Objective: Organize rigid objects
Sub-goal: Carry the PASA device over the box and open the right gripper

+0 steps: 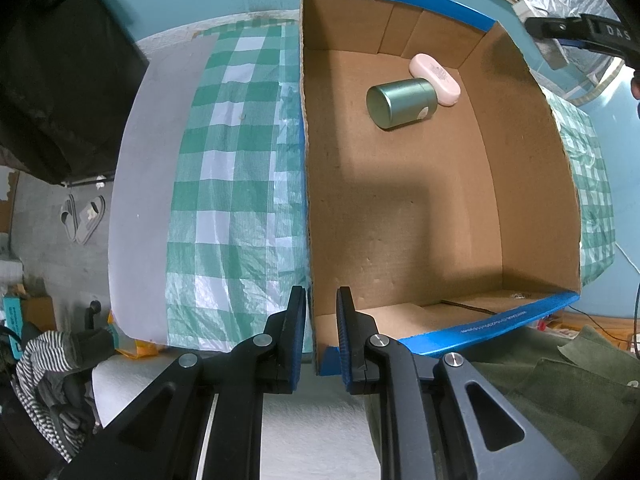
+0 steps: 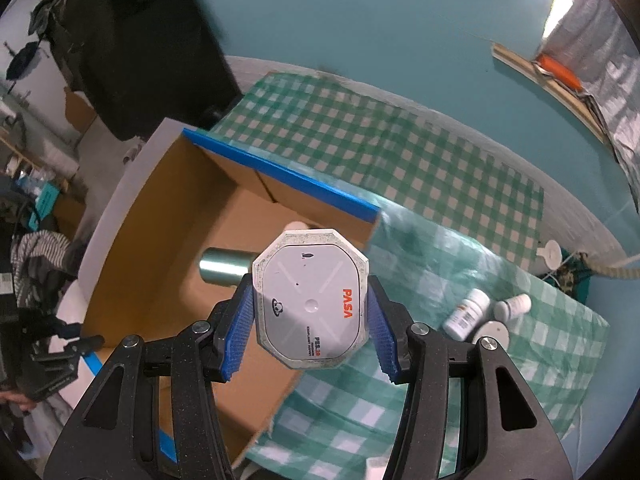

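Box [image 1: 400,208] partly filled: green tin [image 1: 402,103] and pink case [image 1: 435,78] already lie inside at its far end, touching.
My right tool [image 2: 310,320] grips the white octagonal PASA container [image 2: 311,300] over the box's near rim; my left tool [image 1: 321,336] pinches the box wall, jaws narrow. Two white bottles [image 2: 466,314] and a round lid [image 2: 491,333] wait on the checked desk [image 2: 400,152]. Most of the box floor is free; blue-taped rims need clearing.

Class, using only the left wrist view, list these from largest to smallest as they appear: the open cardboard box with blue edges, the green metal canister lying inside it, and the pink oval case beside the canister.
1. Open cardboard box with blue edges: by far the largest.
2. Green metal canister, lying on its side.
3. Pink oval case: it looks smaller, but the canister hides part of it, so that ranking is unsure.
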The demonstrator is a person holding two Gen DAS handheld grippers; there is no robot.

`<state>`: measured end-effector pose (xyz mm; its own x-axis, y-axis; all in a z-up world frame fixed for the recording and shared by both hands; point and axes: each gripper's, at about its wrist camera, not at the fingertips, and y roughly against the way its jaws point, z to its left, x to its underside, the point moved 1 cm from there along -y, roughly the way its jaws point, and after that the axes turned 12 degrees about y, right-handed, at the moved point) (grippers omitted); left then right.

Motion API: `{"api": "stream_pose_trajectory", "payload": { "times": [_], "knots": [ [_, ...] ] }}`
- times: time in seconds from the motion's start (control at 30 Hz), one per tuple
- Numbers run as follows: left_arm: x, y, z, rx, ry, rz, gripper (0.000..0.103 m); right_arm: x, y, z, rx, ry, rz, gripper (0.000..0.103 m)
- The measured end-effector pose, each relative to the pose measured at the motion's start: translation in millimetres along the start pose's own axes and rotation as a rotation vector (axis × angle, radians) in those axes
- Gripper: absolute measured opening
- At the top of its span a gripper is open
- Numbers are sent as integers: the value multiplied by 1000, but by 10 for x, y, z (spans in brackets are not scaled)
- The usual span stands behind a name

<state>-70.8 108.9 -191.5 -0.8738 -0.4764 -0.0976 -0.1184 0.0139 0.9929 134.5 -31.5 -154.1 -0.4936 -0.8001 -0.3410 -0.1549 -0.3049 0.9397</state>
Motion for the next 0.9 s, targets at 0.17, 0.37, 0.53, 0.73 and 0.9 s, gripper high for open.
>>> {"api": "stream_pose_trajectory", "payload": {
  "times": [0.17, 0.37, 0.53, 0.73, 0.9],
  "knots": [
    [4, -3, 0, 1, 0, 0, 15, -58, -138, 89, -11, 21, 16, 53],
    [23, -5, 4, 0, -6, -2, 15, -87, -243, 131, -26, 22, 30, 53],
    [23, -8, 1, 0, -10, -1, 15, -95, -316, 157, -33, 25, 50, 54],
    [11, -7, -6, 2, -11, -1, 15, -74, -359, 184, -21, 39, 60, 54],
    [7, -4, -3, 2, -12, -1, 15, -107, -308, 180, -19, 43, 42, 54]
  ]
}}
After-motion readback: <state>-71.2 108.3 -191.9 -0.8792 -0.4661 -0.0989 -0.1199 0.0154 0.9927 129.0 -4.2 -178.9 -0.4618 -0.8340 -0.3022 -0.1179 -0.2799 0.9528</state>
